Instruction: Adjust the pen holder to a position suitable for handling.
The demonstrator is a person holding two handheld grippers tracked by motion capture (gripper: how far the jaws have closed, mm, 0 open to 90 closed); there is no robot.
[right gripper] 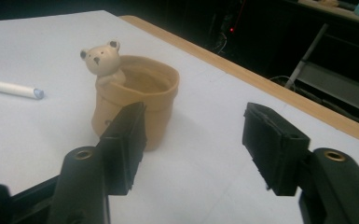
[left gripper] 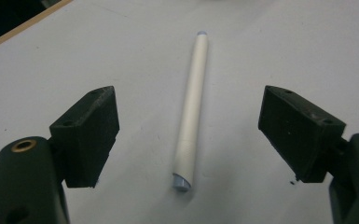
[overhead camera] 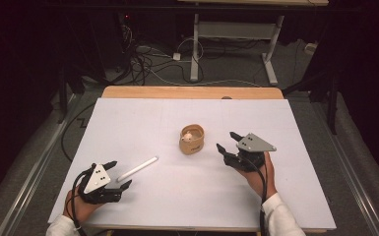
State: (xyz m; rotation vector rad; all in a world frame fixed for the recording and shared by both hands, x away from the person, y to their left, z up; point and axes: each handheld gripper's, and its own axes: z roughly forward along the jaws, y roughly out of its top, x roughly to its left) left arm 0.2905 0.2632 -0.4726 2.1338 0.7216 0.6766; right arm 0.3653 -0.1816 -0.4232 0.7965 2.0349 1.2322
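My left tongs (overhead camera: pixel 119 175) gape wide around the pen (left gripper: pixel 191 112), my right tongs (overhead camera: pixel 229 141) gape empty beside the bear cup (right gripper: pixel 135 100).

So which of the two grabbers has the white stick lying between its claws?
The left gripper. The white pen lies flat on the table between its open jaws. The right gripper is open beside the tan bear cup instead.

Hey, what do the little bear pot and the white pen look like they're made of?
The pot looks like unglazed or matte ceramic, maybe resin: tan, dull, thick-walled, with a moulded bear on its rim. The pen looks like smooth matte white plastic with pale blue end caps; its even tube and faint sheen suggest that, though I can't be sure.
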